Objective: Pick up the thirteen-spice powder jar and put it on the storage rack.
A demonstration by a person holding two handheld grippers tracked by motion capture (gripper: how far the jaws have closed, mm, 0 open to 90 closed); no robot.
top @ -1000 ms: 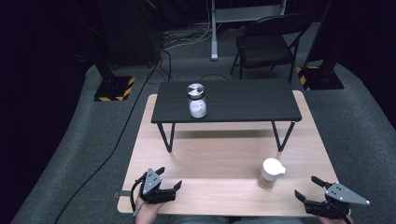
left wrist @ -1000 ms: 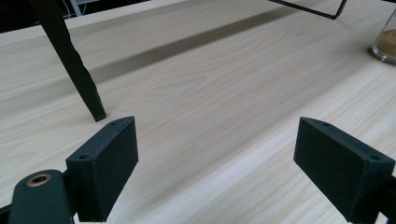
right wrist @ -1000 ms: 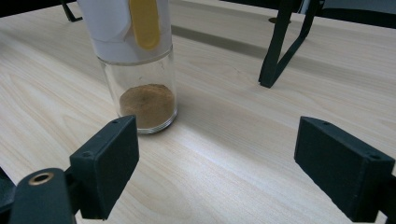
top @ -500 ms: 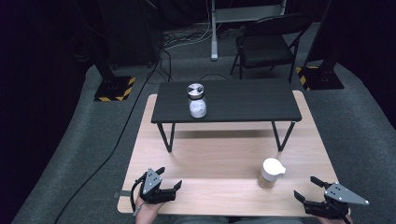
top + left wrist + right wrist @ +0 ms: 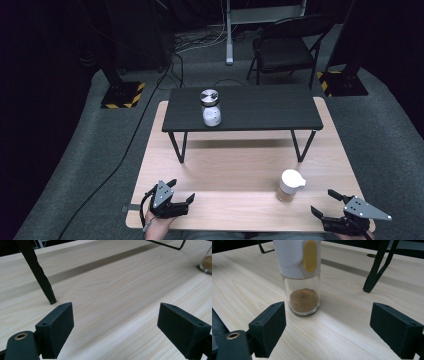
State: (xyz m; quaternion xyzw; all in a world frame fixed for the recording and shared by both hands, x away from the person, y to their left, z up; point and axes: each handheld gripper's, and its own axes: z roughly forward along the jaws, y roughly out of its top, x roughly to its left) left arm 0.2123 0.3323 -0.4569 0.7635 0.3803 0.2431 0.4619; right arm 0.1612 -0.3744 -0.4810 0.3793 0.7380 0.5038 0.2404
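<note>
Left tool (image 5: 116,325): its two black jaws stand well apart with nothing between them, and bare pale wood-grain tabletop (image 5: 112,290) shows in the gap. Brass-coloured round fitting (image 5: 20,335) on the tool body at lower left. Thin black metal leg (image 5: 41,277) stands on the tabletop beyond the left jaw. Clear glass jar holding brown powder (image 5: 207,263) at the right edge, cut off by the frame.

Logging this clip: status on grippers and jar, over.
Left gripper open, empty. Right gripper open, facing the spice jar, not touching. Jar upright on the wooden table. Path clear.
</note>
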